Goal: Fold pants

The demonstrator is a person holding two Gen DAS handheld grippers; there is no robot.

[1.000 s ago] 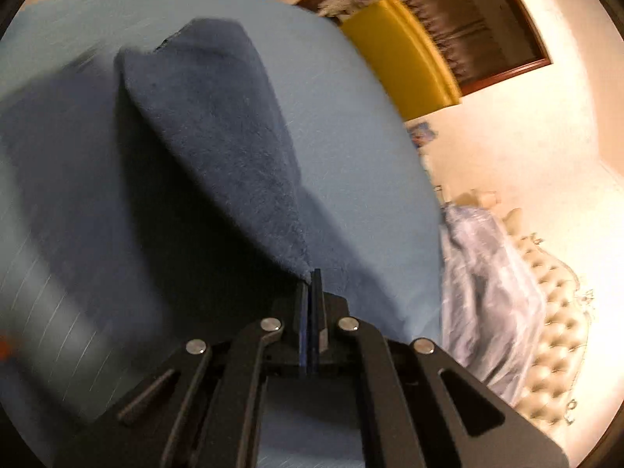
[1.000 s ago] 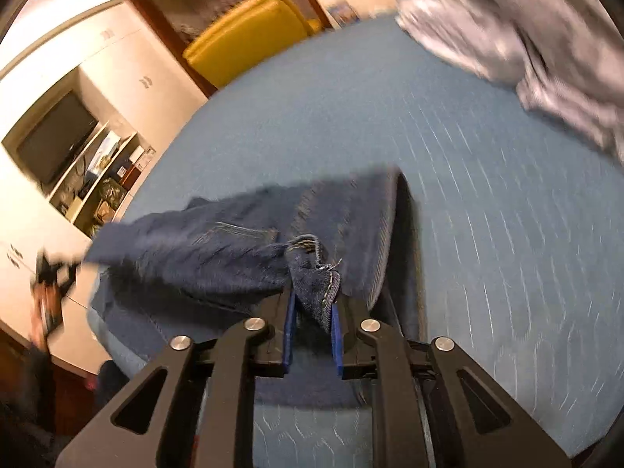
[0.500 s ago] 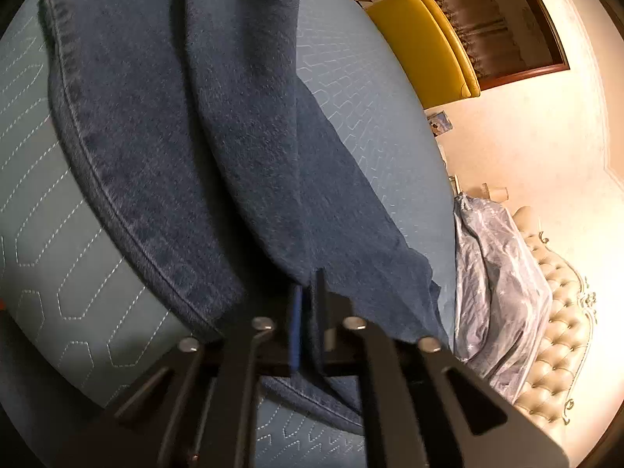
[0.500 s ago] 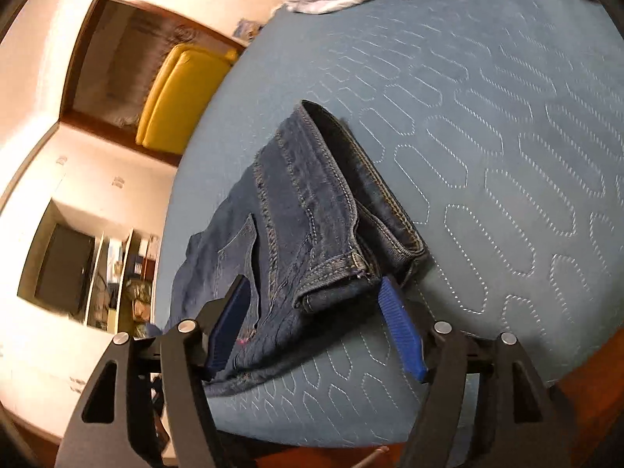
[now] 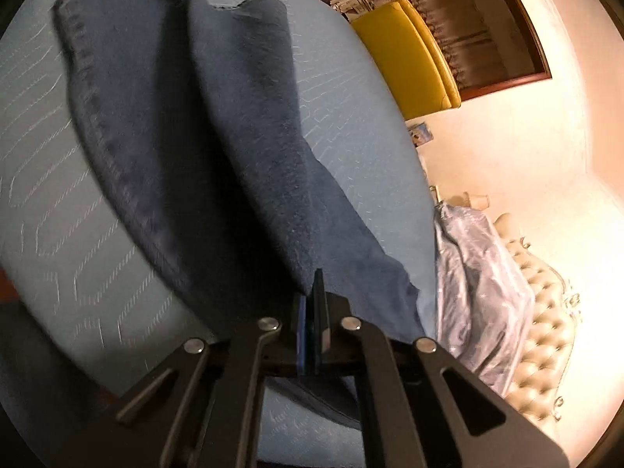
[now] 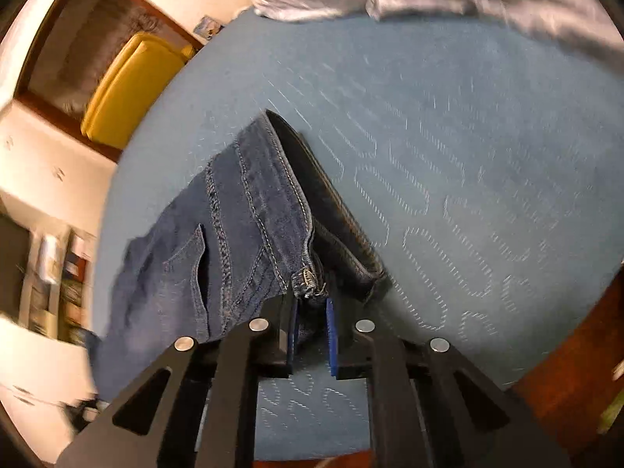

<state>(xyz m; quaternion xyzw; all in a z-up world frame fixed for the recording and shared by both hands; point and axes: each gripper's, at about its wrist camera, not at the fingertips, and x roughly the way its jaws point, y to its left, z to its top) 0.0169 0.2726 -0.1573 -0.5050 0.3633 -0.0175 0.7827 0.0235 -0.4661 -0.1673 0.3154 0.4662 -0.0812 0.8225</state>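
jeans pinched at both ends over the blue mattress

my left gripper (image 5: 311, 304) is clenched on a fold of the jeans (image 5: 202, 124), the two blue pads pressed flat together with denim rising from between them. from here the cloth drapes away in a raised ridge and spreads down onto the quilted blue mattress (image 5: 46, 179). the far hem sits near the top of my view, soft with blur, so i cannot read its stitching. the denim directly under my fingers is lost in shadow.

my right gripper (image 6: 312, 323) is grasping the waistband corner of the jeans (image 6: 249, 218); the frayed seam end pokes up between the blue pads (image 6: 331, 335), which stand a little apart around the thick cloth. a back pocket and double seams show clearly, but the left edge of the garment smears into blur where it meets the mattress (image 6: 468, 148) edge.

a yellow chair (image 6: 128, 85) stands beyond the bed, a crumpled pale blue sheet (image 5: 479, 273) lies beside a tufted headboard (image 5: 546, 312), and shelves (image 6: 50, 273) at my right view's left edge are too smeared to make out.
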